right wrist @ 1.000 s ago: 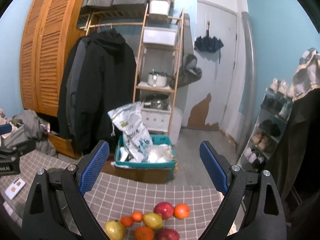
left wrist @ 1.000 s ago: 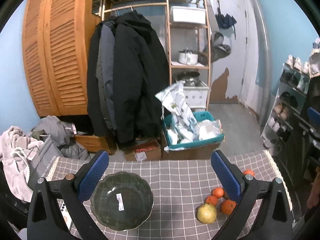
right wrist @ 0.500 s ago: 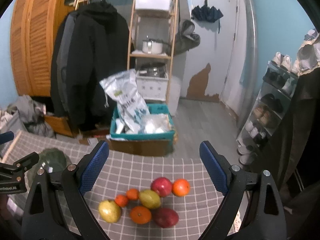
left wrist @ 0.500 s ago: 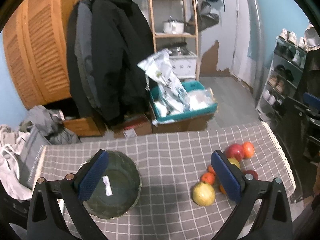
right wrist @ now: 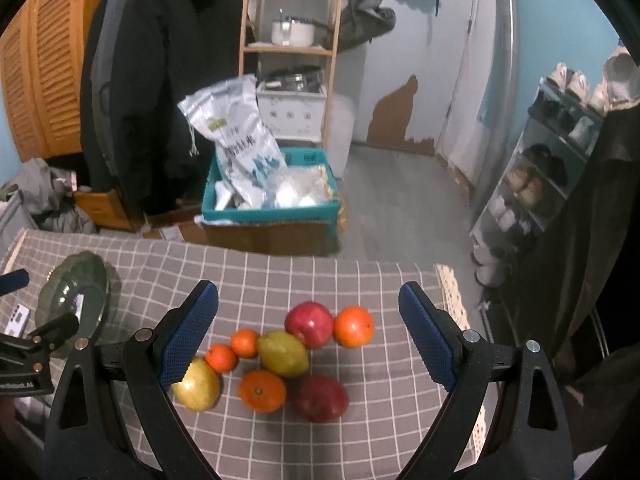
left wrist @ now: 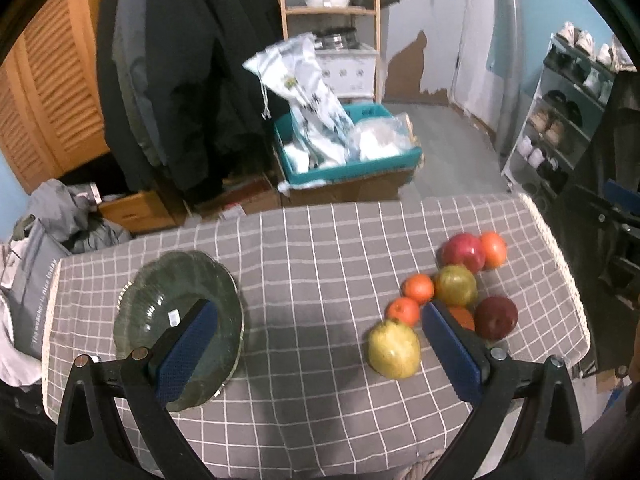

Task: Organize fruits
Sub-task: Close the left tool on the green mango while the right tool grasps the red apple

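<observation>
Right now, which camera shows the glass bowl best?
The left wrist view: the bowl sits near and large on the checked cloth, though the left gripper's blue pad covers part of its near side. The right wrist view shows the bowl small and dim at its left edge.

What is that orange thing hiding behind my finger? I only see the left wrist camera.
Observer: A whole orange, lying between the yellow fruit and the dark red apple.
Operator: Is the other gripper holding something?
Observer: No, the right gripper is open wide and holds nothing.
Operator: Anything near the bowl?
Observer: A small flat white thing lies beside the bowl, on the side away from the fruit.
</observation>
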Demonstrator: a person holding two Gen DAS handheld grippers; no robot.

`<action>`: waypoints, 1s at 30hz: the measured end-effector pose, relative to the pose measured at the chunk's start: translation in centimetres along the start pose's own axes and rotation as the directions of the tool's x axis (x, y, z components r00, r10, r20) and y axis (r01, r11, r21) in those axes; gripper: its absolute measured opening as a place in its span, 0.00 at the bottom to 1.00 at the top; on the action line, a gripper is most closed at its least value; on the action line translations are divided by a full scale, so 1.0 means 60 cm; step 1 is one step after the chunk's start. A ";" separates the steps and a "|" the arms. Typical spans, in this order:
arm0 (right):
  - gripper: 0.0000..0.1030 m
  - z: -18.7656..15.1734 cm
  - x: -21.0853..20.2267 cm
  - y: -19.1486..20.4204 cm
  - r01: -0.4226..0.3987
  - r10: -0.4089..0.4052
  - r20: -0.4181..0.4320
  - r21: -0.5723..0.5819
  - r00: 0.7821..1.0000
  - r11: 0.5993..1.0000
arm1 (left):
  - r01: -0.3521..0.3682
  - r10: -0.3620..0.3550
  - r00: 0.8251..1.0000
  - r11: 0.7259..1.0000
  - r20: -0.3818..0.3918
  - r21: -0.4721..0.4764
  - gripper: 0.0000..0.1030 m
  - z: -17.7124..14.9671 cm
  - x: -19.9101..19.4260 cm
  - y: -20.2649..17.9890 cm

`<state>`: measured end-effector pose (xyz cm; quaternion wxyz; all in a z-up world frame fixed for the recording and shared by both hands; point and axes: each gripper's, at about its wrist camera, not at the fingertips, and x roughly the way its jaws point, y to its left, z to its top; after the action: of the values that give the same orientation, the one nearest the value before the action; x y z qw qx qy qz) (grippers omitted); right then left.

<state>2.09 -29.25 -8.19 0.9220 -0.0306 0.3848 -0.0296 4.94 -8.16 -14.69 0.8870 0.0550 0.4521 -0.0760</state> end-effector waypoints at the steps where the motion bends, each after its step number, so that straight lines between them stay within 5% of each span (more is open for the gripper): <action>1: 0.87 -0.003 0.006 -0.003 -0.002 0.002 -0.014 0.004 1.000 1.000 | 0.003 -0.003 1.000 1.000 -0.012 0.002 1.00 -0.003 0.007 -0.003; 12: 0.87 -0.065 0.080 -0.031 0.010 -0.004 -0.188 0.030 0.982 0.999 | 0.048 -0.052 0.984 0.998 -0.172 -0.030 1.00 -0.037 0.106 -0.025; 30: 0.87 -0.158 0.165 -0.064 -0.009 0.022 -0.398 0.033 0.917 0.999 | 0.082 -0.093 0.934 0.996 -0.344 -0.047 0.97 -0.086 0.242 -0.085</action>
<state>2.18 -34.19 -21.54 0.8249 -0.0066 0.5642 -0.0338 8.34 -13.57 -29.63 0.7901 0.0330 0.6043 -0.0972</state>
